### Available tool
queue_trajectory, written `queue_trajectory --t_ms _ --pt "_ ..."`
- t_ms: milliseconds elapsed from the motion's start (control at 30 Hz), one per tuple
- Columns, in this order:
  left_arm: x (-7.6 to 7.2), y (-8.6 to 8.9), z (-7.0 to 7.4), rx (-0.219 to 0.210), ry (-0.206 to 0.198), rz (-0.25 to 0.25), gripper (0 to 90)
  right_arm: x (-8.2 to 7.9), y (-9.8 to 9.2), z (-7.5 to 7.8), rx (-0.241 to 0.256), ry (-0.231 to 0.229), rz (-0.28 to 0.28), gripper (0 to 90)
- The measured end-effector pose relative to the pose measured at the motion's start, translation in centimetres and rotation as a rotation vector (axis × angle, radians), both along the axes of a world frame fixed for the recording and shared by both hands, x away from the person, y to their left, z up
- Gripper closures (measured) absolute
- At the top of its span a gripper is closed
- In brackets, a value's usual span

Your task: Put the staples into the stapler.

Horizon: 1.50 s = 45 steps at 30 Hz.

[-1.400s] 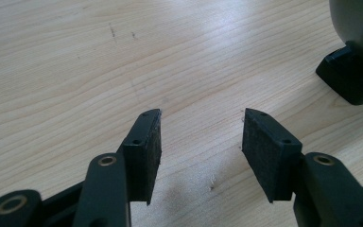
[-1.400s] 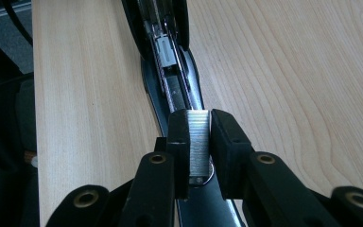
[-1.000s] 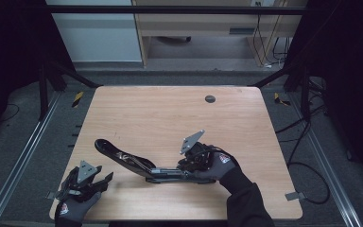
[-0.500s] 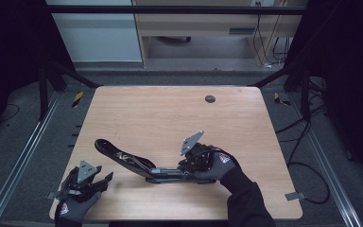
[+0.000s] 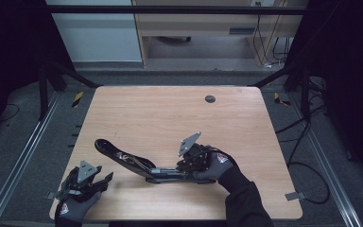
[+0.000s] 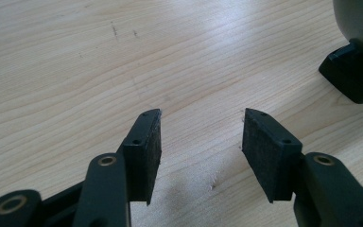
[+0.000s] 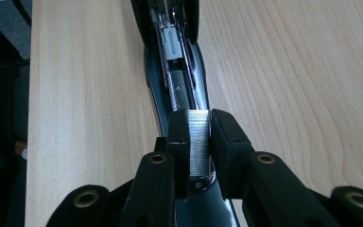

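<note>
While the right gripper [image 7: 199, 142] pinches a strip of staples [image 7: 199, 139] between its nearly closed jaws, an opened black stapler [image 5: 137, 163] lies on the wooden surface [image 5: 170, 118] directly ahead of it. The stapler's long axis runs straight away from this gripper, in line with its jaws. Its metal magazine channel [image 7: 177, 71] lies open and facing up just beyond the jaw tips. The strip sits upright at the near end of that channel, apparently right over the stapler's rear, though contact is hard to judge from this angle. The lifted top arm rises at the far end.

The left gripper [image 5: 87, 182] rests low on the surface, off to the side of the stapler's far end and apart from it. Its jaws stand wide open and hold nothing. The right gripper is the nearer one, already lined up with the channel.
</note>
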State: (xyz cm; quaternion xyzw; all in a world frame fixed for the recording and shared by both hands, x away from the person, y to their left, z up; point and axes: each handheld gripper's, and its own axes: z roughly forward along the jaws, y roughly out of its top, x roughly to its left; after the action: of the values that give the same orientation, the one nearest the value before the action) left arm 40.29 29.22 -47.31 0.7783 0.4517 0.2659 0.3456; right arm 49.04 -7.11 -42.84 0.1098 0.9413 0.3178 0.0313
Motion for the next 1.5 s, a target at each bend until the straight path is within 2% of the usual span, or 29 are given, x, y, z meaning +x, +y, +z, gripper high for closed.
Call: queue_trajectory --t_ms 1233,1500 --pt "-0.01 0.0 0.0 0.001 0.004 0.0 47.5 0.06 0.53 -0.92 -0.034 -0.016 0.027 77.8" --pt "0.0 -0.01 0.0 0.002 0.004 -0.001 47.5 -0.01 0.53 -0.83 -0.022 -0.025 0.022 78.4"
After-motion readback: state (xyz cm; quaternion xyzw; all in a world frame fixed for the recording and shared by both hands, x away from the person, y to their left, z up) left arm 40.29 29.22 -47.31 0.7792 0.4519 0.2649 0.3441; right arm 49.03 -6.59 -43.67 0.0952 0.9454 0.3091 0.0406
